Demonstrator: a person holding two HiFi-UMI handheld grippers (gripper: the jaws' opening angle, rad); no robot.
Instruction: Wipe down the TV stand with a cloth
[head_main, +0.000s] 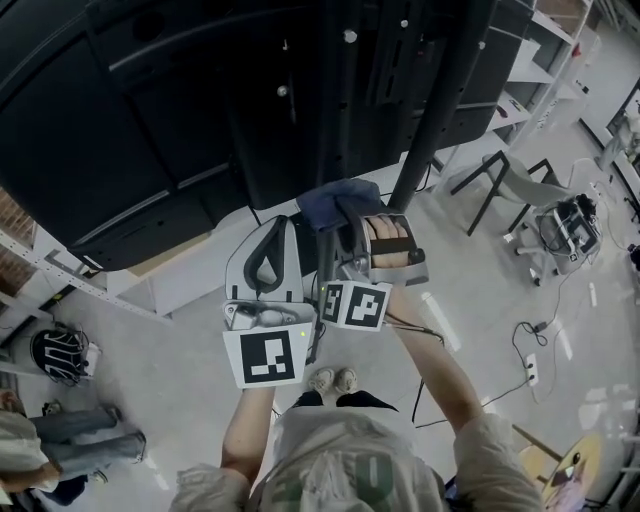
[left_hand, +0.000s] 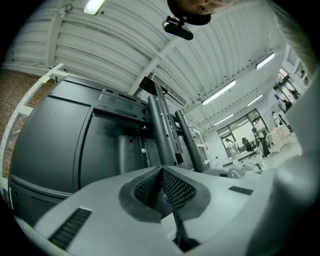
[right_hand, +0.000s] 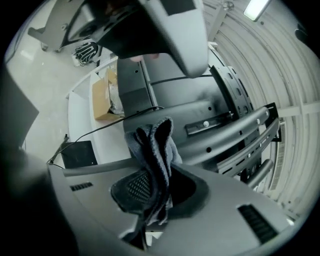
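left tool (left_hand: 163, 186): jaws together, nothing between, pointed at TV stand (left_hand: 161, 127) posts | right tool (right_hand: 154, 184): clamped on grey cloth (right_hand: 152, 145), bunched, sticking out past the jaws | cloth just beside stand's centre post, contact unclear

lab: metal shelving (head_main: 532, 70), floor cables (head_main: 527, 327)

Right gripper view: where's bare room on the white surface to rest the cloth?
Bare white surface between the cardboard box and the black pad, though a cable crosses it. Crowded beyond: stand bars and bracket near the cloth in the right tongs.
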